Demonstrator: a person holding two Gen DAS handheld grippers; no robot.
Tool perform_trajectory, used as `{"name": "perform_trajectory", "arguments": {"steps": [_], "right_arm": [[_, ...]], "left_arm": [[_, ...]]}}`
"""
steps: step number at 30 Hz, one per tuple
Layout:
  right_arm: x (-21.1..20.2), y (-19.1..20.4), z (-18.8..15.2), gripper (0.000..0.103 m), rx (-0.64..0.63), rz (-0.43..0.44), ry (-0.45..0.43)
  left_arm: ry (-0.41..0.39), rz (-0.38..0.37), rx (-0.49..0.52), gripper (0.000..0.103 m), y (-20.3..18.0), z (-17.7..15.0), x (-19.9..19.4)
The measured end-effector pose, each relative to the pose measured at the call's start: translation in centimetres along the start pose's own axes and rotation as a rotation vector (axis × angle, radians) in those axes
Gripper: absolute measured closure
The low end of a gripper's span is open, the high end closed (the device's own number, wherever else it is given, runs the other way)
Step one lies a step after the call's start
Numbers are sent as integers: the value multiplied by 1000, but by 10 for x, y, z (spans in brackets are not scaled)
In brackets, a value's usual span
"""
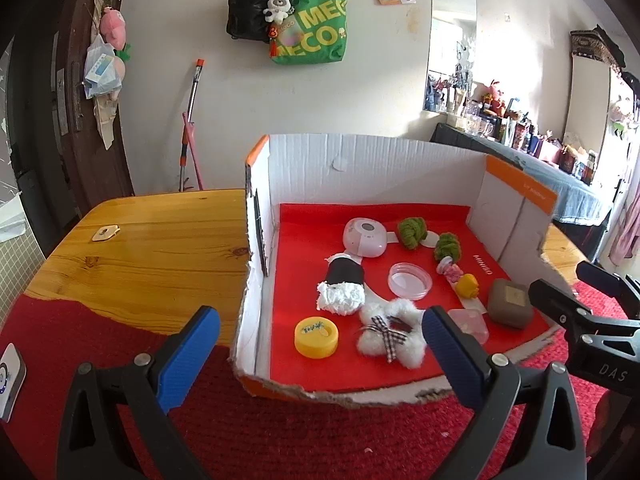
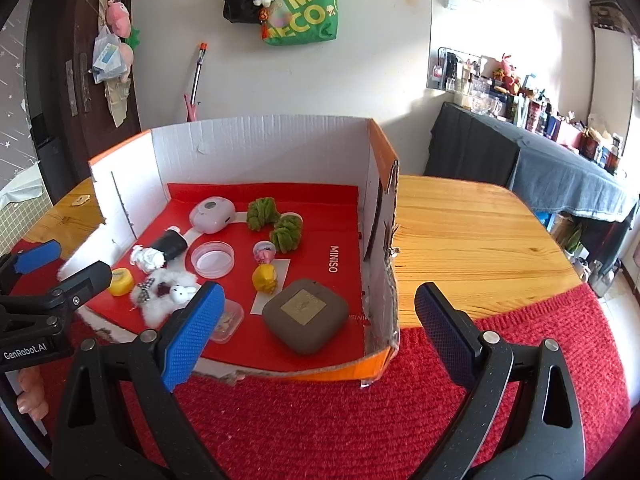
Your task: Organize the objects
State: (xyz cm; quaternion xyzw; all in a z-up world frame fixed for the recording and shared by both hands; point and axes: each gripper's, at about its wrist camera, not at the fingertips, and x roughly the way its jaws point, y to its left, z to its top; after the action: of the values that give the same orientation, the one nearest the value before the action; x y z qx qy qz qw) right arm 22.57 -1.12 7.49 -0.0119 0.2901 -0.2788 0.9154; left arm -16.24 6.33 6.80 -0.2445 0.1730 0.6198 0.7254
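Both grippers hang in front of the cardboard box, above the red mat that covers the near part of the wooden table. The left gripper has its jaws spread wide and holds nothing; the box's torn front-left corner sits between its blue fingers. The right gripper is just as wide open and empty, straddling the box's front-right corner. Inside the box, on the red liner, a brown case lies nearest that front-right corner, between the right jaws but beyond their tips. A yellow lid and a fluffy white toy lie near the box's front edge, beyond the left fingertips and untouched. A clear round dish lies mid-box.
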Motion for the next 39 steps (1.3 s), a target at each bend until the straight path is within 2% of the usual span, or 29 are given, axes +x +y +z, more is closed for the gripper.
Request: {"name": "perform_trajectory", "arguments": {"steps": [4,10,17,26,30,39], "right_arm": [[-15,4,-2,5,1,21,2],[-37,6,-16,5,23,44,59],[-37,6,-43,5,64,66,194],[-9,6,-67,5,38,-55,325],[-9,2,-70,0,53,-60,326],[-11,2,-73,0,57,-70,316]], "left_arm": [[8,5,-1,0,0,-3,-16],[49,0,-12,0,2,-16,-37],[134,33,-9,0,-1,-41,-41],[288,45,-17,0,-7,-69,-11],[285,69,-22,0,-7,-72,-10],[284,77,-19,0,-6,-71,-10]]}}
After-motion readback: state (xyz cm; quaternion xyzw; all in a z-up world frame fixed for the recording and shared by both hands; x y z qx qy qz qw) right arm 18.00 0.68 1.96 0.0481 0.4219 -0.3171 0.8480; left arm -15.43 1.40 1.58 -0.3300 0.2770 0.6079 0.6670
